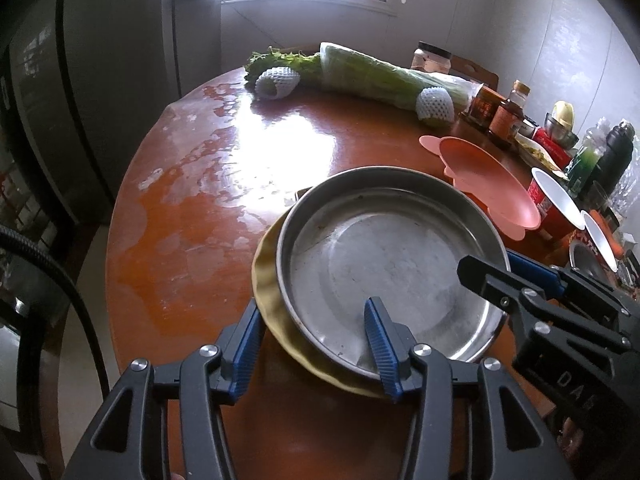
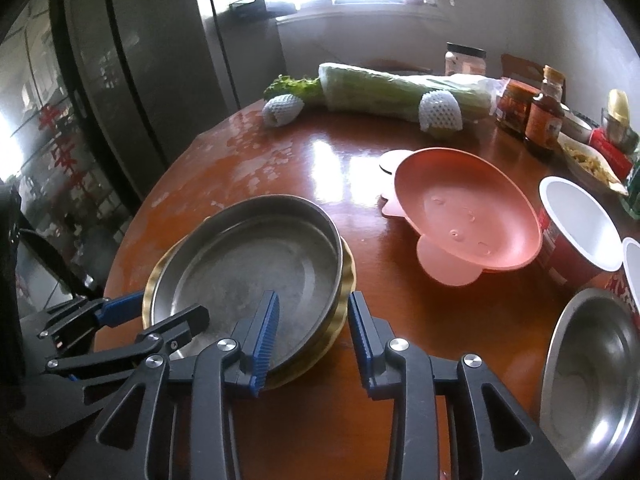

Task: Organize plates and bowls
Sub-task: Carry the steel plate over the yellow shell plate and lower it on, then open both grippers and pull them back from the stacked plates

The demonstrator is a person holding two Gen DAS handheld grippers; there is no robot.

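Note:
A round steel plate [image 1: 380, 248] [image 2: 256, 260] rests on a wavy-edged yellow plate [image 1: 268, 292] [image 2: 312, 364] near the front of the brown round table [image 1: 192, 240]. My left gripper [image 1: 314, 340] straddles the stack's near rim, one blue finger outside the yellow plate and the other inside the steel plate, and it is open. My right gripper [image 2: 314, 332] straddles the rim on the opposite side in the same way, with a small gap at its outer pad, also open. Each gripper shows in the other's view, the right gripper [image 1: 488, 264] and the left gripper [image 2: 172, 308]. A pink bowl [image 1: 488, 176] [image 2: 464, 216] sits to the right.
A steel bowl [image 2: 596, 368] and red paper cups [image 2: 576, 224] stand at the table's right edge. Wrapped greens [image 1: 372, 76] and foam-netted fruit [image 1: 276, 82] lie at the back, with jars and bottles [image 2: 544, 112] at the back right. A dark fridge [image 2: 132, 80] stands to the left.

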